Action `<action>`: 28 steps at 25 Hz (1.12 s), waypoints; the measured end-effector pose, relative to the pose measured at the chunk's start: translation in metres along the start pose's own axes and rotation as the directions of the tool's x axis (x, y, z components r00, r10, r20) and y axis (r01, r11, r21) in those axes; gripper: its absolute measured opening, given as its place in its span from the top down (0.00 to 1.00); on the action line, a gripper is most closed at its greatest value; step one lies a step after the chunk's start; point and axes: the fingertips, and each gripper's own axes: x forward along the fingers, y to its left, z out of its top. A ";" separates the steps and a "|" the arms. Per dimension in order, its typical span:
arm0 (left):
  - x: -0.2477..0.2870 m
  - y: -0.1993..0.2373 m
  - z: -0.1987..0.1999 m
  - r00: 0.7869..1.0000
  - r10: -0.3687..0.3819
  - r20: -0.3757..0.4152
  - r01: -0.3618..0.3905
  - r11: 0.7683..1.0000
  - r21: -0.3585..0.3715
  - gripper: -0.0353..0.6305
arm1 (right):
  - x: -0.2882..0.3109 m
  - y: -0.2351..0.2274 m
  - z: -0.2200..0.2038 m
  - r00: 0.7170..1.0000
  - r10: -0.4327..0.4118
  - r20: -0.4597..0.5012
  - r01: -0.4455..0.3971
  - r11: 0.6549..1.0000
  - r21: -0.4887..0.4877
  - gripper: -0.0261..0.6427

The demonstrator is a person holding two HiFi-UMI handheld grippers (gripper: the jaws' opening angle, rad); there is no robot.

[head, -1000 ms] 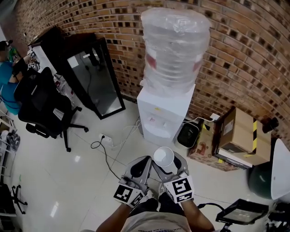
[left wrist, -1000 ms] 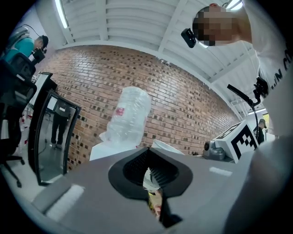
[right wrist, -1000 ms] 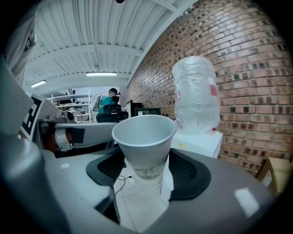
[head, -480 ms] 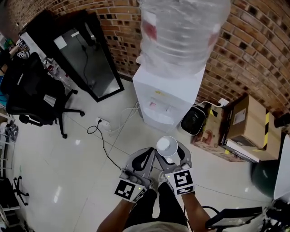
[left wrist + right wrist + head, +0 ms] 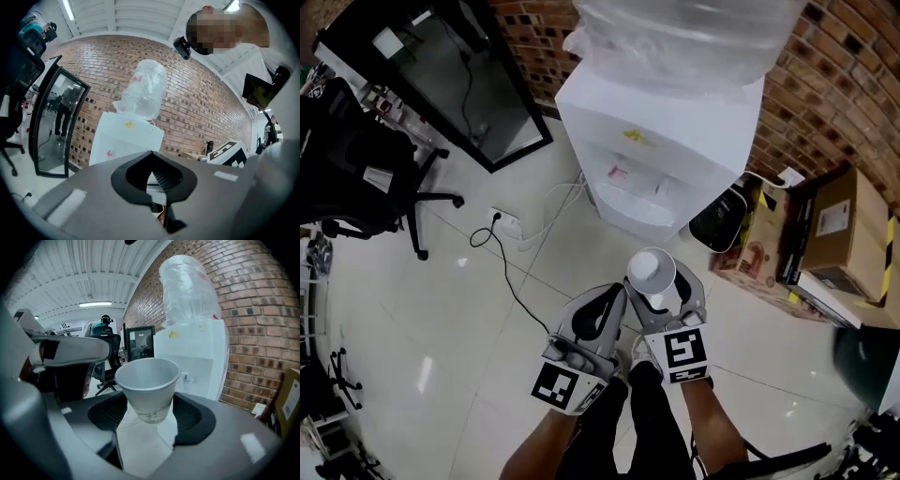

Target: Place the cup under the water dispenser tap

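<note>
A white paper cup (image 5: 651,270) stands upright between the jaws of my right gripper (image 5: 661,292), which is shut on its lower part. In the right gripper view the cup (image 5: 147,386) fills the middle, gripped near its base by the right gripper (image 5: 149,420). The white water dispenser (image 5: 661,131) with its clear bottle (image 5: 694,33) stands ahead by the brick wall; its taps (image 5: 619,173) sit in the front recess, well apart from the cup. My left gripper (image 5: 602,314) hangs beside the cup, shut on nothing; its jaws meet in the left gripper view (image 5: 151,153).
A black office chair (image 5: 356,178) and a black-framed glass panel (image 5: 459,75) stand to the left. A power strip with cables (image 5: 502,223) lies on the pale floor tiles. Cardboard boxes (image 5: 848,234) and a small black appliance (image 5: 719,217) sit right of the dispenser.
The person has walked closer to the dispenser, which now fills more of the head view's top. Both grippers and the held cup have advanced with them.
</note>
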 end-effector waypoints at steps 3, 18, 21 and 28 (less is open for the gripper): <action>0.007 0.004 -0.022 1.000 -0.010 0.002 0.010 1.000 -0.013 0.96 | 0.015 -0.006 -0.025 1.000 0.000 -0.002 0.000 1.000 0.000 0.50; 0.039 0.026 -0.107 0.997 -0.010 -0.075 0.005 0.998 -0.062 0.96 | 0.115 -0.069 -0.124 0.997 -0.045 -0.059 0.045 0.999 0.000 0.50; 0.044 0.031 -0.112 0.997 -0.004 -0.081 -0.002 0.998 -0.065 0.96 | 0.133 -0.083 -0.133 0.995 -0.049 -0.084 0.050 0.999 0.008 0.50; 0.046 0.046 -0.119 0.996 0.014 -0.088 -0.020 0.998 -0.067 0.96 | 0.161 -0.102 -0.142 0.992 -0.077 -0.099 0.080 0.997 0.024 0.50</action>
